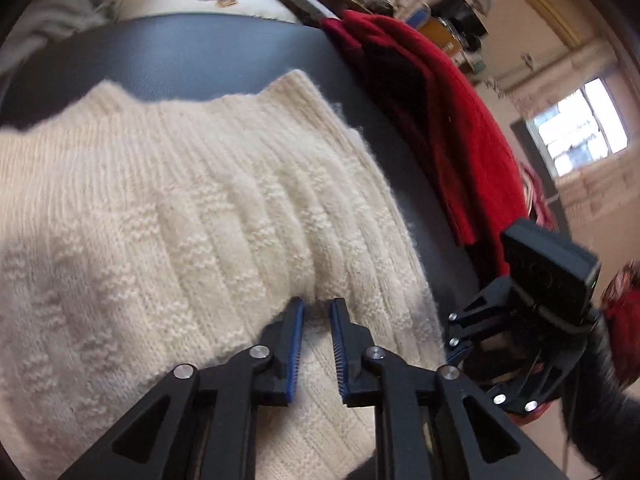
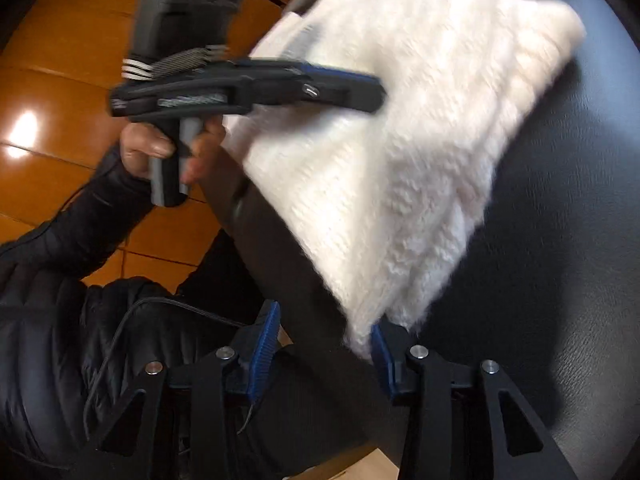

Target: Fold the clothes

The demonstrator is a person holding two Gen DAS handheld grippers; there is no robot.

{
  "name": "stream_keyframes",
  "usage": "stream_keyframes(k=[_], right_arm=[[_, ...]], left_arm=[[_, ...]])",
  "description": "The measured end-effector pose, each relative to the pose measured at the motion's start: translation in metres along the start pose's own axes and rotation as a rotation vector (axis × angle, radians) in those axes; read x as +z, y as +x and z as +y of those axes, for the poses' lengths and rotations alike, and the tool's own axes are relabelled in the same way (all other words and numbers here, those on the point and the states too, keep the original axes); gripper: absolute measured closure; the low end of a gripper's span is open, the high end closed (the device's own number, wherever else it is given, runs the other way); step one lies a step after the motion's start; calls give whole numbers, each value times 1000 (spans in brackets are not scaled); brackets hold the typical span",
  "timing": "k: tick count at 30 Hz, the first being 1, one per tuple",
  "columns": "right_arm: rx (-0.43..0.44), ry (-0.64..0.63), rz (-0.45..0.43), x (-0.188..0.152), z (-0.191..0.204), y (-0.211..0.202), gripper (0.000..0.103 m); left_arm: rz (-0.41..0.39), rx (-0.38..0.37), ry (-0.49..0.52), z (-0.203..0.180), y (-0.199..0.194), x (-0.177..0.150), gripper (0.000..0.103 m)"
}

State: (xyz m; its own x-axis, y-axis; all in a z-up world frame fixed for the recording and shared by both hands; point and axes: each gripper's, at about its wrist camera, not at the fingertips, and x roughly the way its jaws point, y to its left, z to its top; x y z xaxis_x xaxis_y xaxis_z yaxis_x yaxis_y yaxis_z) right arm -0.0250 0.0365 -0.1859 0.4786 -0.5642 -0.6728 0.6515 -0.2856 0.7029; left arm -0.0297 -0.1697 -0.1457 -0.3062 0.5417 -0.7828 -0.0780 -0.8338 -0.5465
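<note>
A cream knitted sweater (image 1: 192, 216) lies folded on a dark table (image 1: 192, 56); it also shows in the right wrist view (image 2: 400, 140). My left gripper (image 1: 317, 312) hovers over the sweater's near edge, its jaws a narrow gap apart with nothing between them. It also shows in the right wrist view (image 2: 360, 92), held over the sweater. My right gripper (image 2: 324, 340) is open at the sweater's near corner, which touches its right finger (image 2: 382, 354). It shows in the left wrist view (image 1: 520, 328) at the table's right edge.
A red garment (image 1: 448, 120) lies piled at the table's far right. Grey cloth (image 1: 60, 12) sits at the far left. The person's dark padded jacket (image 2: 60, 320) and orange floor tiles (image 2: 60, 92) lie beyond the table edge.
</note>
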Motion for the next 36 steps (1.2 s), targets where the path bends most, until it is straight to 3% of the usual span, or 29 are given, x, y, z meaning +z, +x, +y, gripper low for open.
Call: stream_keyframes(k=[3,6,9,10,11,12,15,18,21,22,23,24,26,28,30,33,36], right_arm=[[-4,41,-81,-13,-6,-15,60],[-42,97,-191,-26,-9,-36,59],[-101,152,-400,-27,-11,-67,57],[-129,161,-473,-24,-11,-77,55],[-166,162,-544,-19,-9,-84,43],[-200,163,-595,-10,-9,-89,38],[-305,165,-684,28,-10,-91,36],[-372,177,-698,69,-14,-82,39],[-497,214,-638,98,-21,-68,51],[-512,225,-612,104,-24,-62,65],[-544,225,-578,110,-24,-56,91],[-593,213,-537,114,-22,-50,96],[-688,168,-506,118,-15,-49,96],[-777,159,-485,121,-14,-44,97],[-847,158,-464,124,-18,-38,97],[-879,147,-468,125,-25,-29,97],[-905,148,-472,127,-25,-31,97]], left_arm=[[-38,-23,-14,-1,-10,-5,90],[-109,-33,-21,1,-31,-16,84],[-187,-43,-36,6,-54,-26,84],[-206,-51,-48,9,-60,-29,84],[-225,-58,-59,12,-66,-32,83],[-240,-56,-64,14,-71,-34,83],[-264,-20,-55,19,-77,-43,83],[-293,13,-52,22,-79,-52,83],[-320,63,-61,31,-80,-62,81],[-322,79,-65,35,-79,-64,81],[-316,85,-82,39,-76,-66,81],[-310,86,-100,44,-73,-68,81],[-284,59,-135,52,-64,-77,82],[-261,40,-159,57,-52,-87,89],[-277,7,-191,61,-51,-94,91],[-281,-37,-240,66,-50,-97,93],[-281,-33,-232,63,-50,-99,93]])
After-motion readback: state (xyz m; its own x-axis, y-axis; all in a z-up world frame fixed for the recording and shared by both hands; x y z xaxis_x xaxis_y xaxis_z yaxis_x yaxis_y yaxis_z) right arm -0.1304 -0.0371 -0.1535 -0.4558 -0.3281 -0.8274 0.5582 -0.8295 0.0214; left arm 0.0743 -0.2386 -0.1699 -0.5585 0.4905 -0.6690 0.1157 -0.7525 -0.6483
